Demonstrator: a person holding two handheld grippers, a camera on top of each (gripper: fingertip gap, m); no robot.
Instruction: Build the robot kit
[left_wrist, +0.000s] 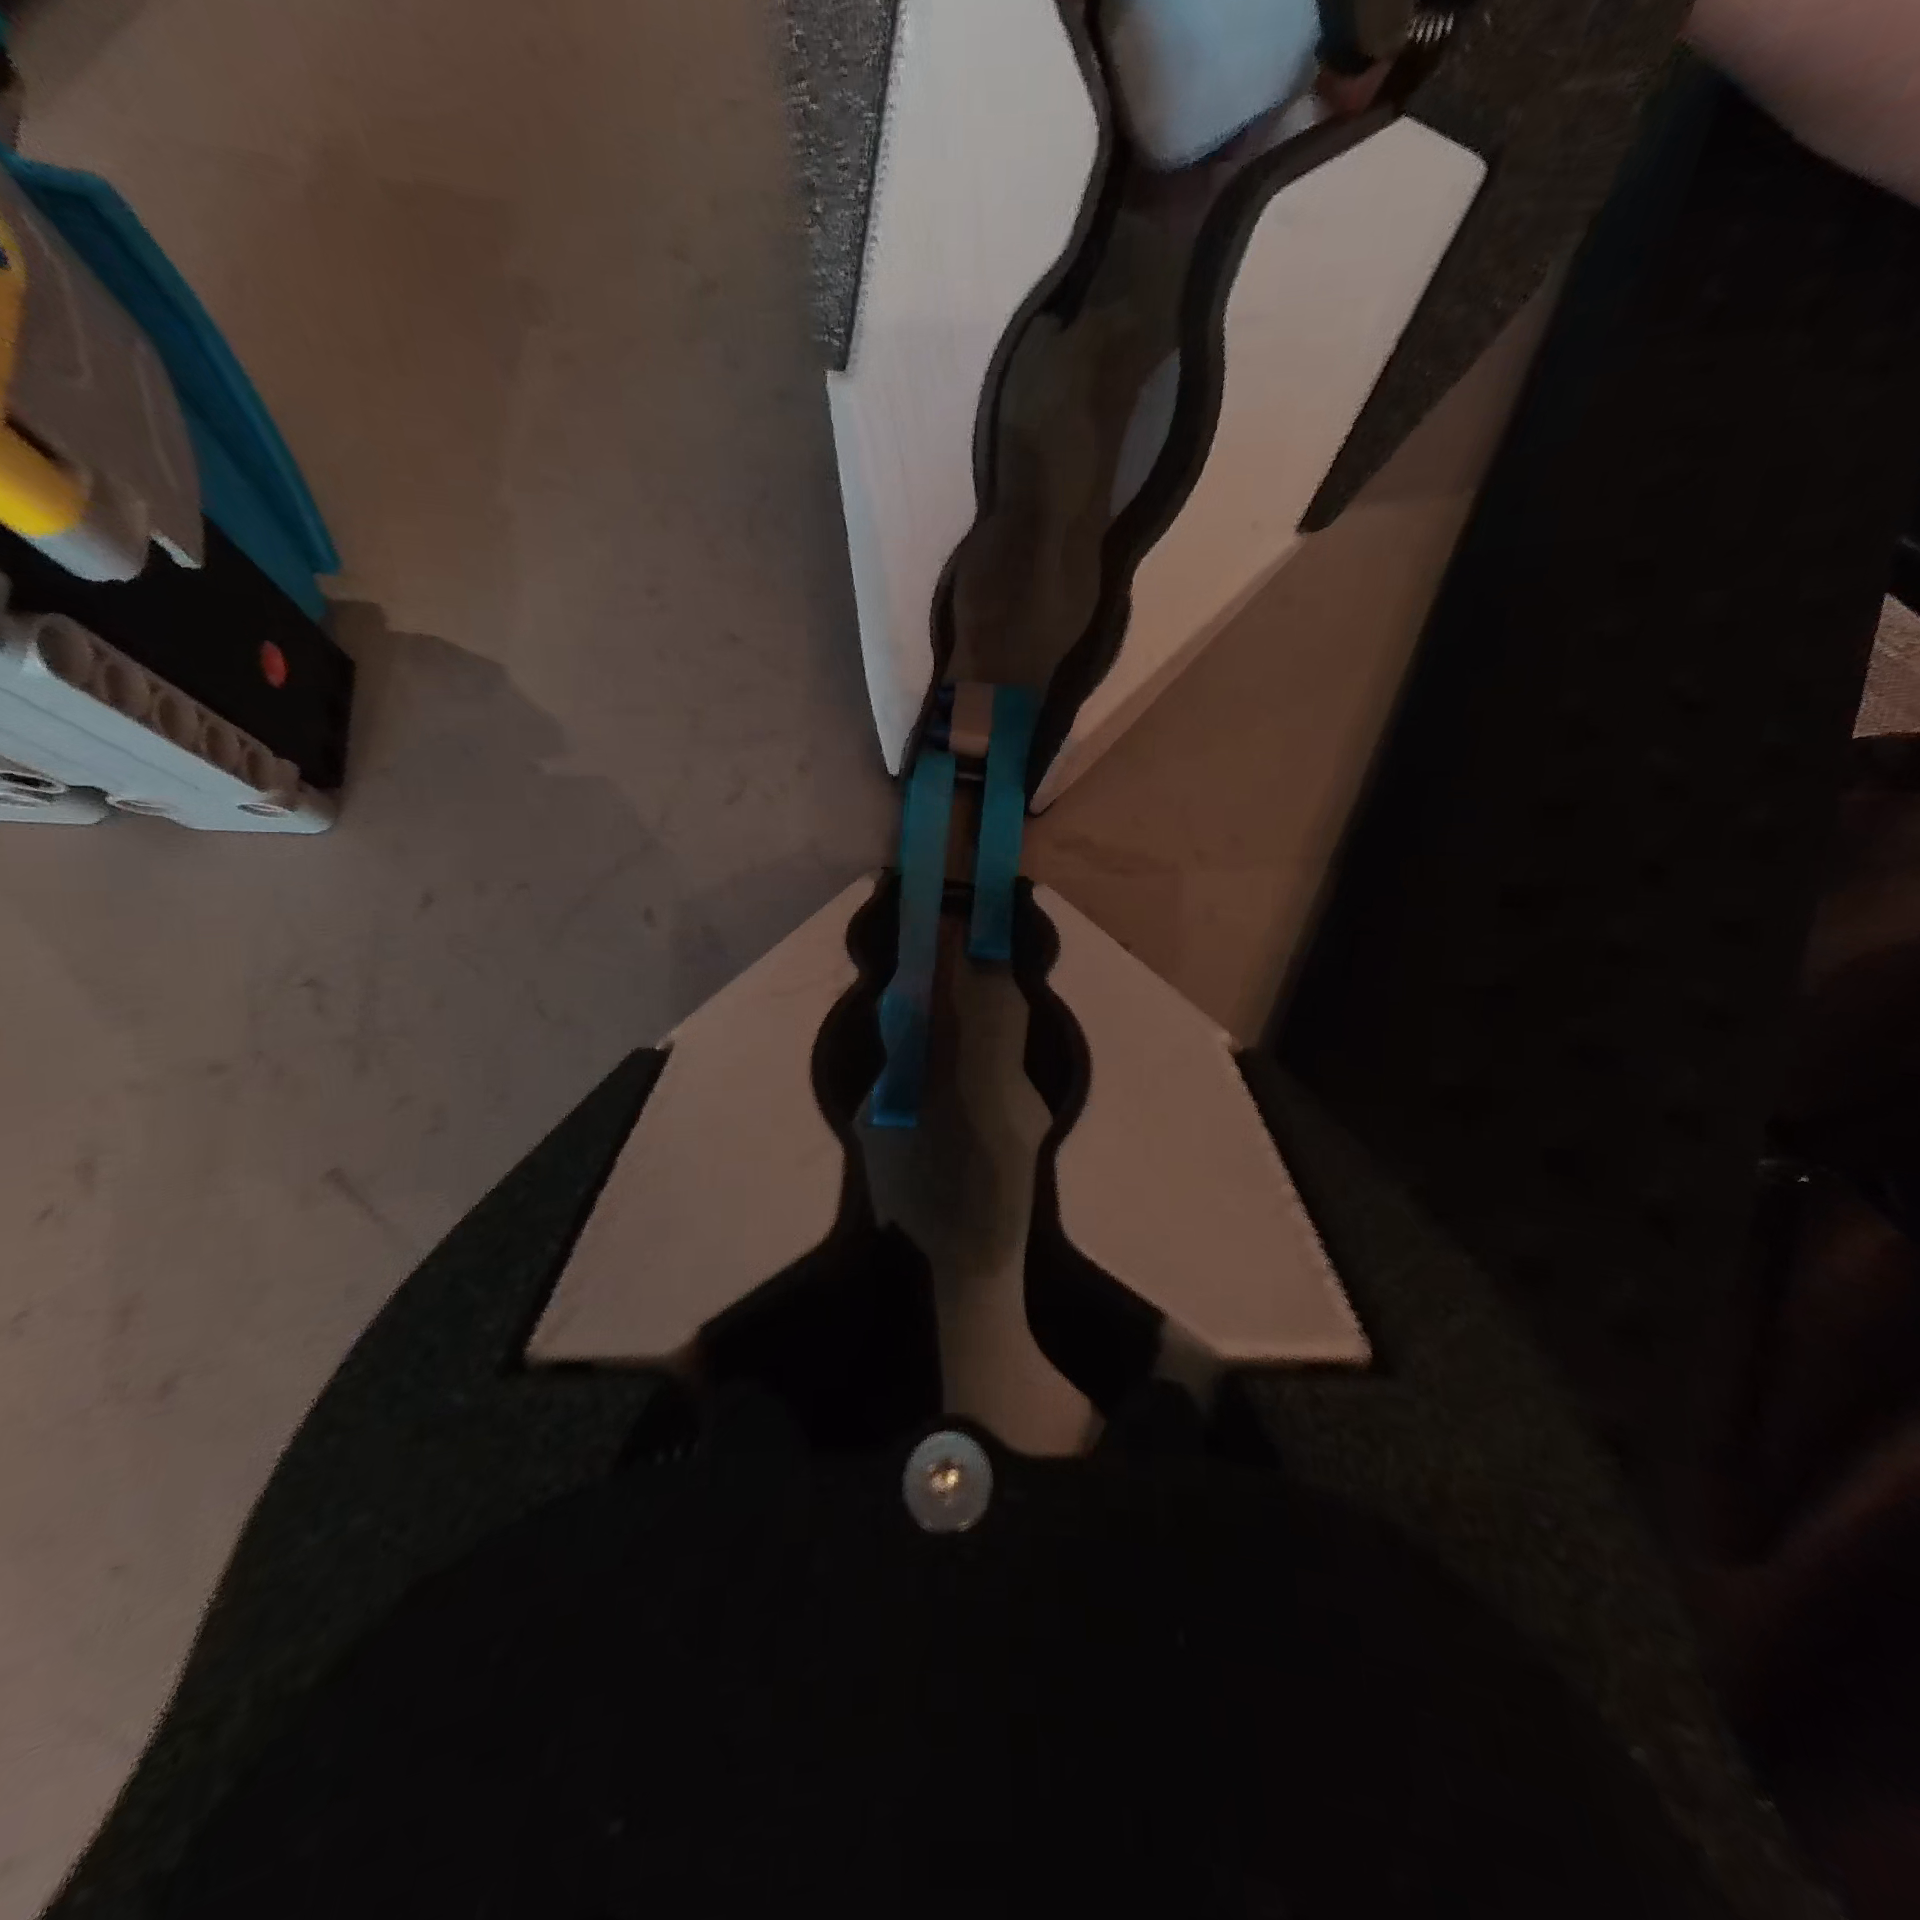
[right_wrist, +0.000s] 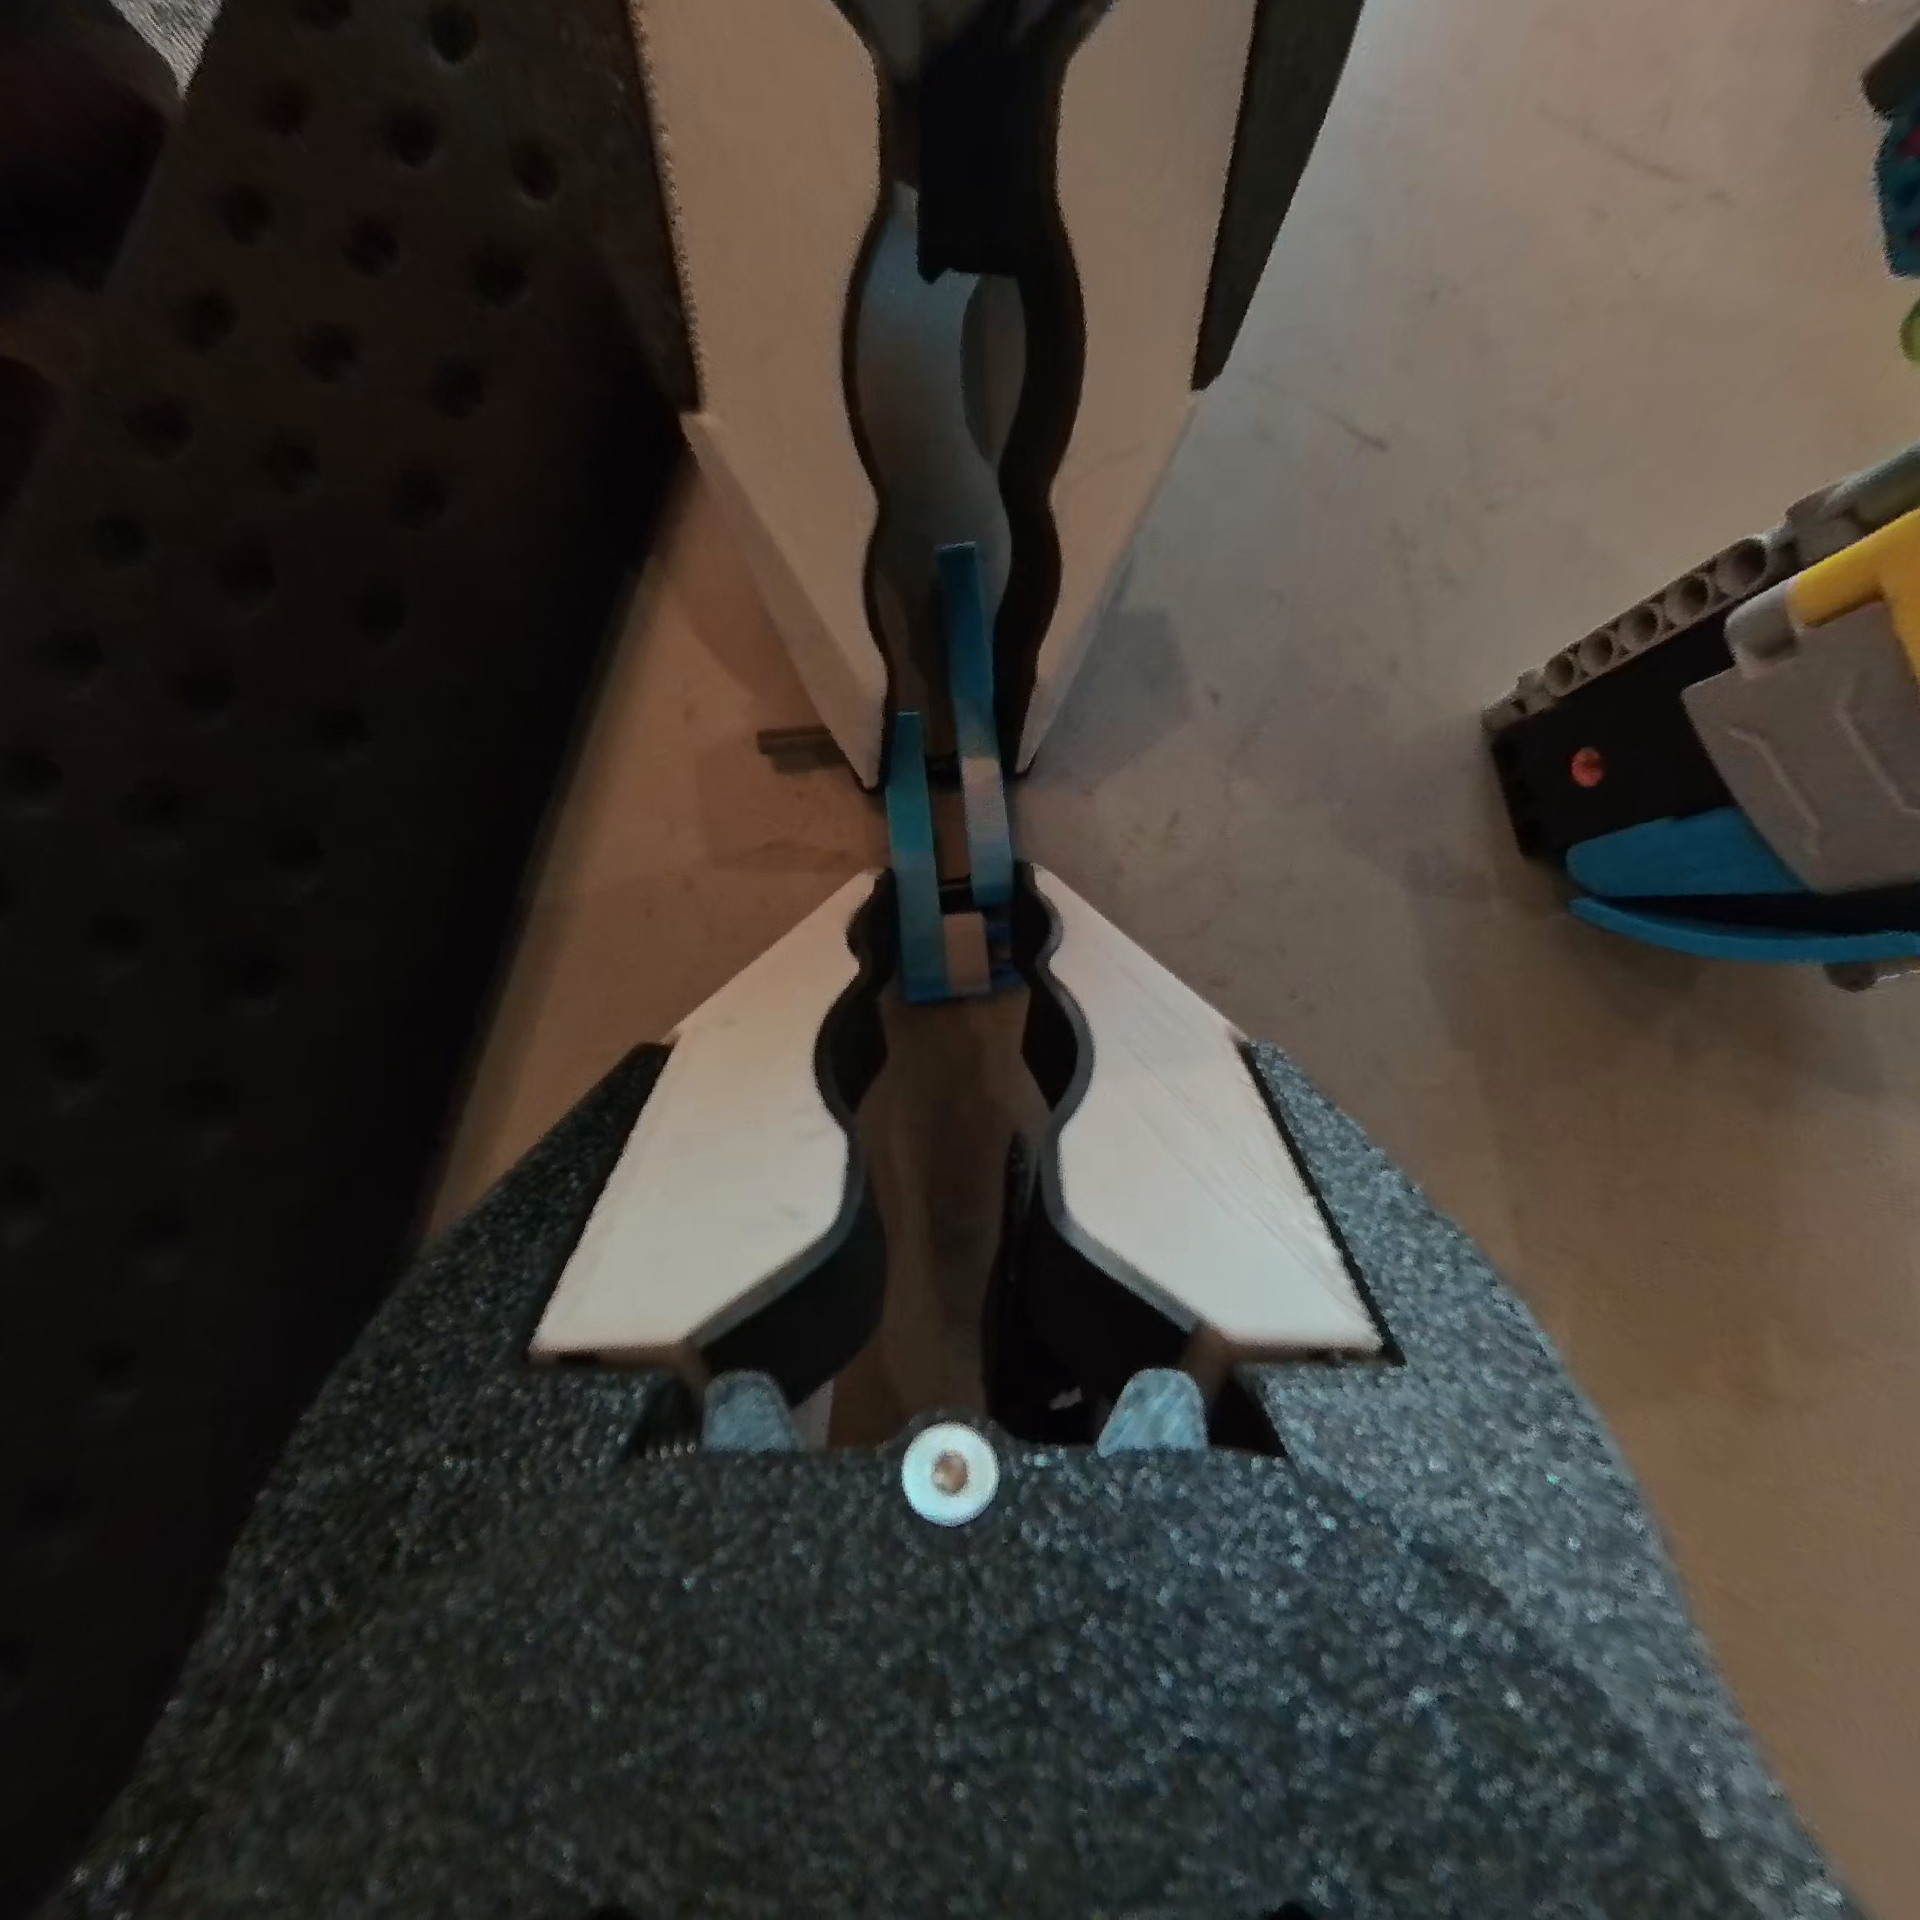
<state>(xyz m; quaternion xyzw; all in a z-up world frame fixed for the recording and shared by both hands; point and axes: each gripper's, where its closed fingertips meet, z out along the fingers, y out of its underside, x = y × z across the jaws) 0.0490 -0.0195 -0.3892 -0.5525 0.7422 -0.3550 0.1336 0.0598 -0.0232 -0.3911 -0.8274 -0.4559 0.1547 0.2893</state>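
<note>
We are working over a tan, scuffed tabletop (right_wrist: 1351, 520). A black foam mat full of round holes (right_wrist: 260, 520) is lying along one side of it. On the other side a toy-brick build, a grey holed beam with a black block, blue curved panels and a yellow piece (right_wrist: 1714, 748), is sitting well apart from both tools.

We are holding the left gripper (left_wrist: 956, 894) and the right gripper (right_wrist: 956, 883) tip to tip, facing each other. Both have their jaws drawn in to a narrow slit, pinching a pair of thin curved blue plastic strips (left_wrist: 920, 935) from opposite ends. The strips' long axis is running along the fingers of both grippers, so neither is nearer.

The right wrist view is showing the mat's holes and a small grey bar (right_wrist: 790, 743) on the table just beside the left gripper's tip. The darker left wrist view is hiding both.
</note>
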